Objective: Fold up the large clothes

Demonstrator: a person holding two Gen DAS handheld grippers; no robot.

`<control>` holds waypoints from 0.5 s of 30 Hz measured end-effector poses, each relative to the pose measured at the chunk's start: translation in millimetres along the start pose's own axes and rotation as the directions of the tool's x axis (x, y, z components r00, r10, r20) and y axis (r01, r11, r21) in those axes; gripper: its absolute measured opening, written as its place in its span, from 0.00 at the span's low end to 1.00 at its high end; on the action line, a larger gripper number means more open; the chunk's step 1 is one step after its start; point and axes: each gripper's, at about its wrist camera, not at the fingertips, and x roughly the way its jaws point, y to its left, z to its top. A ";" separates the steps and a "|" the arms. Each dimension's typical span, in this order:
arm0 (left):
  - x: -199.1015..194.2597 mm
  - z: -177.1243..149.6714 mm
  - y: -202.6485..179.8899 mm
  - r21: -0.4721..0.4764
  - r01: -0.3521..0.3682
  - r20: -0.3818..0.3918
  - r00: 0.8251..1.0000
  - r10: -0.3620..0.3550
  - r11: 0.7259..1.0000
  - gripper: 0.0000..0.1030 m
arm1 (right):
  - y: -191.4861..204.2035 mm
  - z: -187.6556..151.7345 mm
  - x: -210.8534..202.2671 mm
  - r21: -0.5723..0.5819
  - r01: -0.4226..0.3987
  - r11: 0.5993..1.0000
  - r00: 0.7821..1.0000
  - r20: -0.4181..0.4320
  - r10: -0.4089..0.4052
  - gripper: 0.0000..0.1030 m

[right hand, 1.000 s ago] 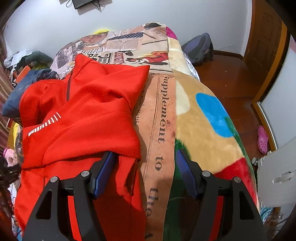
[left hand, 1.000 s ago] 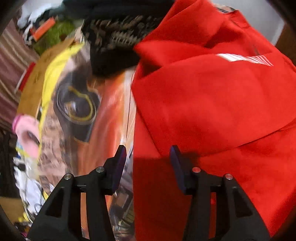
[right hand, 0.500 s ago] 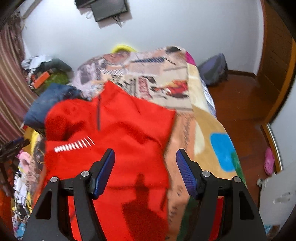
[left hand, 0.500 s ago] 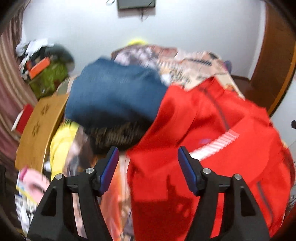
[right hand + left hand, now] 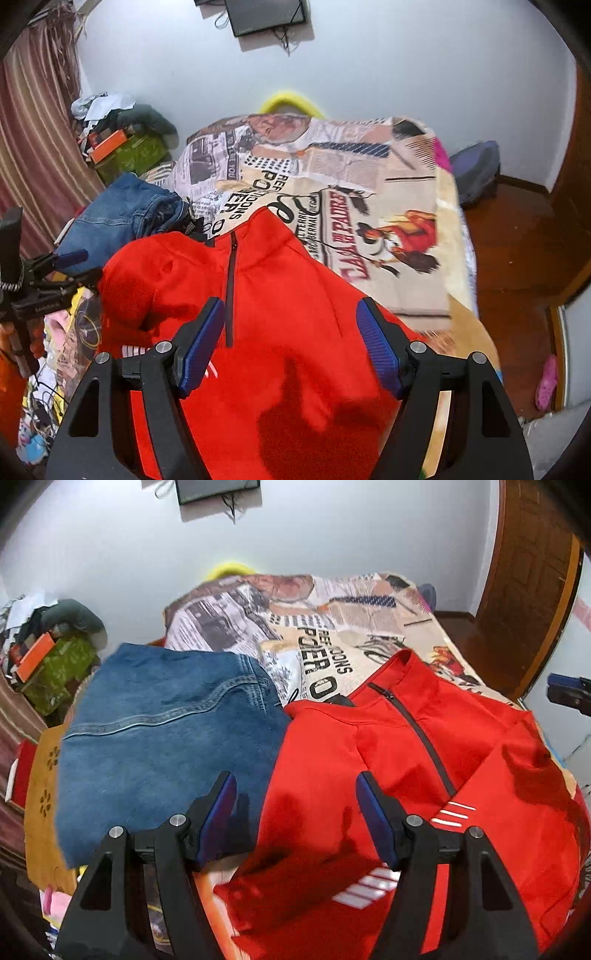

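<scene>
Hovering spread wide and empty, your left tool (image 5: 295,812) and right tool (image 5: 290,341) hang above the red jacket (image 5: 424,794) on the bed (image 5: 369,184); folded jeans (image 5: 166,746) lie beside it.

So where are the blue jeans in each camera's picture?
Left wrist view: the folded blue jeans fill the left middle, just beyond the open left gripper, touching the red zip jacket.
Right wrist view: the jeans sit small at the left edge, behind the jacket's shoulder.
Shared landmark: the jacket's dark zipper.
</scene>
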 end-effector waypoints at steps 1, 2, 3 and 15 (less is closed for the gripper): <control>7.7 2.4 0.8 -0.004 0.002 -0.011 1.000 -0.002 1.000 0.65 | -0.6 5.1 10.6 0.007 -0.003 1.000 1.000 -0.011 0.004 0.68; 11.6 4.0 1.3 -0.008 -0.001 -0.017 1.000 0.001 1.000 0.65 | -1.5 10.2 22.4 0.018 -0.009 1.000 1.000 -0.024 0.010 0.68; 16.6 6.3 2.5 -0.017 -0.015 -0.019 1.000 0.014 1.000 0.65 | -2.4 14.6 32.8 0.027 -0.019 0.999 0.999 -0.037 0.020 0.68; 47.8 2.2 -10.2 0.040 -0.069 0.020 0.998 0.068 0.997 0.45 | -8.7 51.8 158.8 0.136 -0.065 0.989 0.975 -0.204 0.092 0.68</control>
